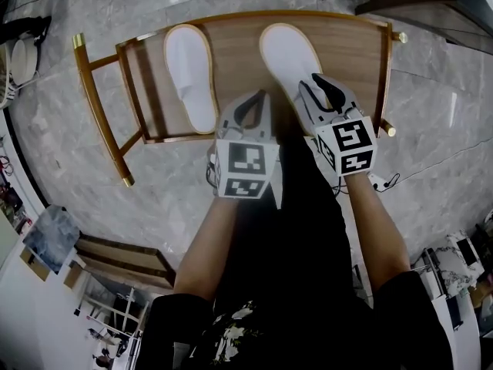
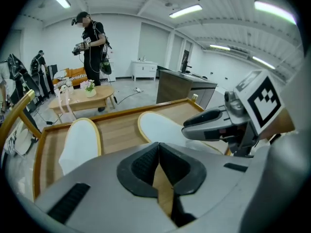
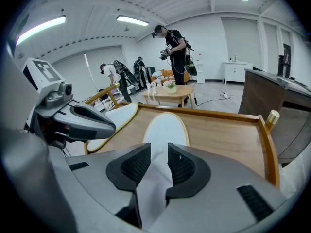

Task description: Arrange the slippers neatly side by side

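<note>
Right slipper (image 1: 286, 56) looks light, floppy; grab heel rim, 6 o'clock. L tongs (image 2: 159, 149) pressed together, empty; R tongs (image 3: 159, 154) spread, slipper between.

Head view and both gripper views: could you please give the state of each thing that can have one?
Wooden tray with raised rim: level, holding both slippers.
White fabric slipper with yellow edge on the left: lying flat on the tray, free of both grippers.
White fabric slipper with yellow edge on the right: lying flat, slanted, apart from the other.
Left gripper: shut, empty.
Right gripper: open, right slipper's fabric in the gap.
</note>
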Motion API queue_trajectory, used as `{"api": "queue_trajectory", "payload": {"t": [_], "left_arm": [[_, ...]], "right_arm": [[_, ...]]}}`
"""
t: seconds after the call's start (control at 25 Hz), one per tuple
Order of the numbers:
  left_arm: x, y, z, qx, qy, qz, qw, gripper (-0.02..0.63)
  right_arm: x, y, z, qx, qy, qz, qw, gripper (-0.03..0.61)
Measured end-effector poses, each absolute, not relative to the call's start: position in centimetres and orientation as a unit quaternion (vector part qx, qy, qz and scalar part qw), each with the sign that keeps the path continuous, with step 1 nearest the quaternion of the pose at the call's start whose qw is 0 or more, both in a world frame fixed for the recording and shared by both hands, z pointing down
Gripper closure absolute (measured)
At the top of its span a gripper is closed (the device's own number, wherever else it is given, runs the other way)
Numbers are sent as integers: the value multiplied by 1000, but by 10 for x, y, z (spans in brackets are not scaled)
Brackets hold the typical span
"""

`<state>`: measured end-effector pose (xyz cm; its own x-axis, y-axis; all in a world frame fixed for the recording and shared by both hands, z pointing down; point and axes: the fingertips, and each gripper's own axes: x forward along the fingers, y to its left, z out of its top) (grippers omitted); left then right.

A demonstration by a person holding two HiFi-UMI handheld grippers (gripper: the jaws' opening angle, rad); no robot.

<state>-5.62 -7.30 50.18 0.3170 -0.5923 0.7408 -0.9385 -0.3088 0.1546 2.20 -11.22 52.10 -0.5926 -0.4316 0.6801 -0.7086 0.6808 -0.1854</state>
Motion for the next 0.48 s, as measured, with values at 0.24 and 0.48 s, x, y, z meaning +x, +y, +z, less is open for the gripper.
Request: {"api": "queue_trajectory", "payload": {"t": [0.24,0.48], "left_arm": [[-72,-70,498,750,-512,298,295,609],[-79,-62,490,754,-507,295,295,609]], "right_arm": [[20,-115,533,334,-848,239,336,566],[15,-119,513,380,-833,271,297,569]]}}
